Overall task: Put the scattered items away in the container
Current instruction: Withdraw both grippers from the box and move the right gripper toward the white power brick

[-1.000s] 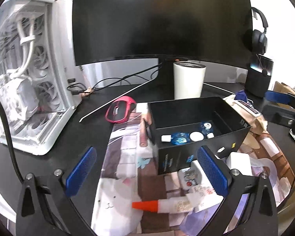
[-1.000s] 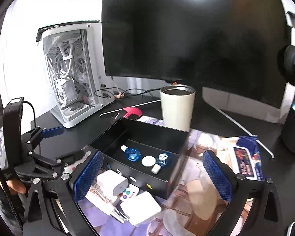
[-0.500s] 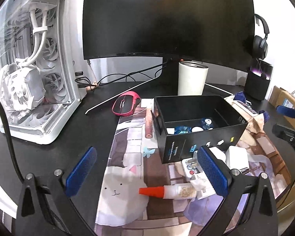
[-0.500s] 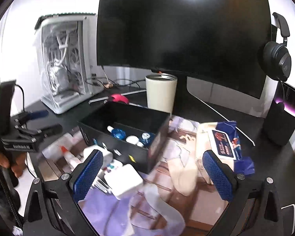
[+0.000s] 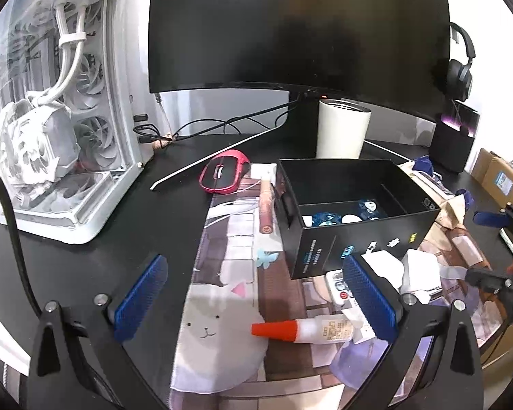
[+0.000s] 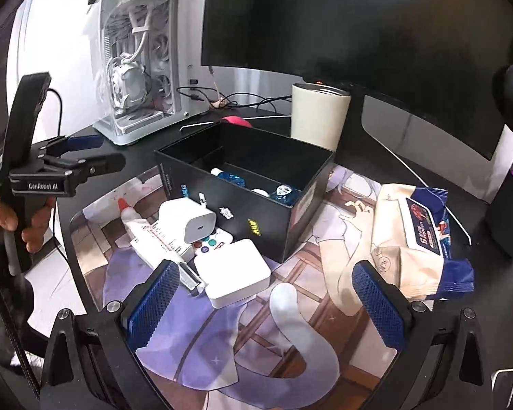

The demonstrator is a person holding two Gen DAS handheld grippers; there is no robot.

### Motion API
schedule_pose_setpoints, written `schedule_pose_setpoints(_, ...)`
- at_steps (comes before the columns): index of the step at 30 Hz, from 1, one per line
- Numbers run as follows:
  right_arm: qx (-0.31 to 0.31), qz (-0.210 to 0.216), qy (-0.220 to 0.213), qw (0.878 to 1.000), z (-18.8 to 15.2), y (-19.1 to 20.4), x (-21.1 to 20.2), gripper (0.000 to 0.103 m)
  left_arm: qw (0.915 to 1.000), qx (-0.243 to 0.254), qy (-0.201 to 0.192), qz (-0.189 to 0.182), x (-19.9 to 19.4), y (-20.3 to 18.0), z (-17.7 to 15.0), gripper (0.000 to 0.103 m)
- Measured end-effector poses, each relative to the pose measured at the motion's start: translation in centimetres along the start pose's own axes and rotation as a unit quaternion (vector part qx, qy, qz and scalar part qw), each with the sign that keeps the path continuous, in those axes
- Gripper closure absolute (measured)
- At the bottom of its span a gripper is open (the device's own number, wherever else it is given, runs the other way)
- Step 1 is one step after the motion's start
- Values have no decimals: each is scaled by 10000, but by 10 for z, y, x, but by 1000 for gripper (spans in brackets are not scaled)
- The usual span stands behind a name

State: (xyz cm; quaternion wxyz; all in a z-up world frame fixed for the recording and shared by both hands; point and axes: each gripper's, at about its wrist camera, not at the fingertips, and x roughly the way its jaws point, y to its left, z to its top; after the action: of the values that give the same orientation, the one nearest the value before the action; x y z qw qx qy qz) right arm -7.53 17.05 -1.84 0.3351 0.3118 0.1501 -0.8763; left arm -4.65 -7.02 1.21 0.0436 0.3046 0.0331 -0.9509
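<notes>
A black open box stands on a printed desk mat and holds small blue and white items. In front of it lie a glue bottle with an orange cap, a white charger, a small remote and a white flat box. A pink tube lies left of the box. My left gripper is open and empty above the glue bottle. My right gripper is open and empty near the white flat box.
A white PC case, a black monitor, a white tumbler and a pink mouse stand behind the box. A wipes packet lies at the right. Headphones hang above a dark speaker.
Both grippers have drawn back and lifted a little from the box. The left view has shifted so the glue bottle lies more between its fingers. Both stay open.
</notes>
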Motion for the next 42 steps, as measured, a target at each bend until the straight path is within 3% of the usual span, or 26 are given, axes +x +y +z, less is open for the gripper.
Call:
schedule_pose_setpoints(13,-397,136,522,9978,-12,23,27,0,9997,175,133,-43,7,-12,-4,0)
schedule_pose_setpoints(34,-273,66,539,9982,-8,26,31,0,9987,389,297,-167,13,-26,-10,0)
schedule_pose_setpoints(42,-308,32,735,9968,-10,36,44,0,9986,407,303,-176,13,-26,-10,0)
